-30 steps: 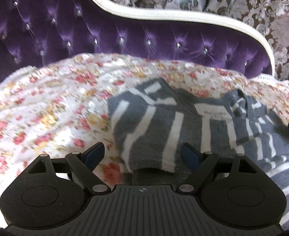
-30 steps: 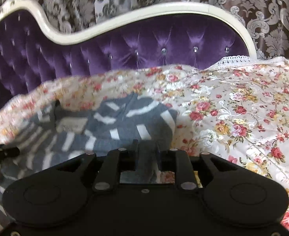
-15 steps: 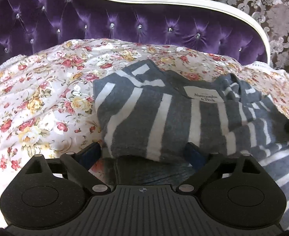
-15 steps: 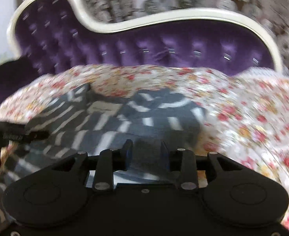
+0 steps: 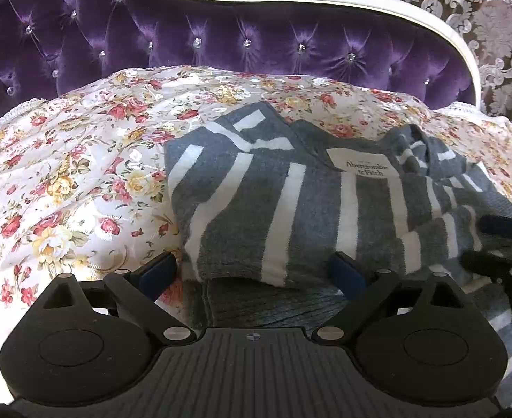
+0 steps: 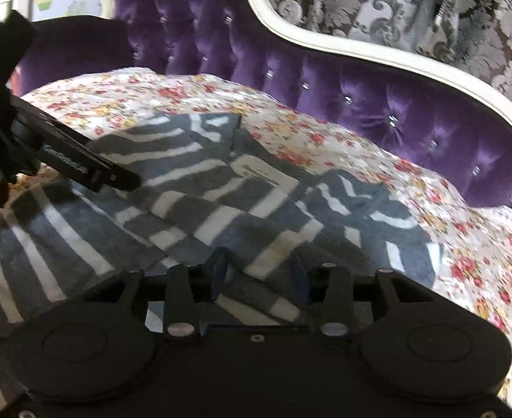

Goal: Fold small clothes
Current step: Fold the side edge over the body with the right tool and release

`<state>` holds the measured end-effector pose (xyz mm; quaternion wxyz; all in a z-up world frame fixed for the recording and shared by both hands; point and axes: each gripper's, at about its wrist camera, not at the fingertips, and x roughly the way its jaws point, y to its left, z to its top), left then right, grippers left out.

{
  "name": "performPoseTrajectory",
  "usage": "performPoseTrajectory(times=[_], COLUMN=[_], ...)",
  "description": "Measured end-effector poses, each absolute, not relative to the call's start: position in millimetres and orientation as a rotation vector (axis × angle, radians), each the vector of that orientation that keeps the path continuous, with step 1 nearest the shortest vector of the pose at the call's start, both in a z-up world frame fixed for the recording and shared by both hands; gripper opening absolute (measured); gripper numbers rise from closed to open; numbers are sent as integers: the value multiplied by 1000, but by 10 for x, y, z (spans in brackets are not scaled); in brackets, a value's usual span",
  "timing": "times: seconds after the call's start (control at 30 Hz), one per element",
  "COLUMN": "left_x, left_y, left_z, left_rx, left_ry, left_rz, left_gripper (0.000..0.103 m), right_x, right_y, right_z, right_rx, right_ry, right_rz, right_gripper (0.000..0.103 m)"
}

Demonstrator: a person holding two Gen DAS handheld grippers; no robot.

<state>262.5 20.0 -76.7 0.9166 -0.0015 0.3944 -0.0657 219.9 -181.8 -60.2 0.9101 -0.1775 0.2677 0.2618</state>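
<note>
Lying on the floral bedspread (image 5: 64, 181), grey-striped sweater (image 5: 290, 202), folded sleeve edge between left gripper (image 5: 252, 271) fingers, spread wide, released. Right gripper (image 6: 259, 271) fingers just opening, cloth between, unpressed. Judged soft, light, floppy knit; pinch a doubled edge. Neck label (image 5: 364, 165) reads "Abercrombie & Fitch".

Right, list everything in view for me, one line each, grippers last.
striped sweater: one, grey with white stripes, partly folded on the floral cover, white neck label facing up
neck label: one, white with dark lettering, near the sweater's collar
floral cover: one, white with red and yellow flowers, spread over the sofa seat
sofa: one, purple tufted back with white trim, behind the cover
patterned curtain: grey and brown damask, behind the sofa
left gripper: black with blue pads, wide open, at the sweater's near edge
right gripper: black, jaws just been opening, sweater fabric between them
</note>
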Motion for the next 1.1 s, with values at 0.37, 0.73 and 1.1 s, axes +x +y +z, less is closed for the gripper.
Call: performPoseTrajectory(times=[0.37, 0.73, 1.1], left_x=[2640, 2635, 2342], left_y=[277, 100, 242], left_z=[-706, -730, -536], left_rx=[-30, 65, -11], left_ry=[830, 792, 746], left_rz=[-136, -102, -105], left_gripper=[96, 97, 101], right_x=[2166, 2165, 2266], right_y=[-1814, -2163, -2678], right_z=[-534, -426, -320], right_rx=[-386, -180, 202], right_ry=[575, 619, 592], right_rz=[636, 638, 484], right_gripper=[5, 34, 80])
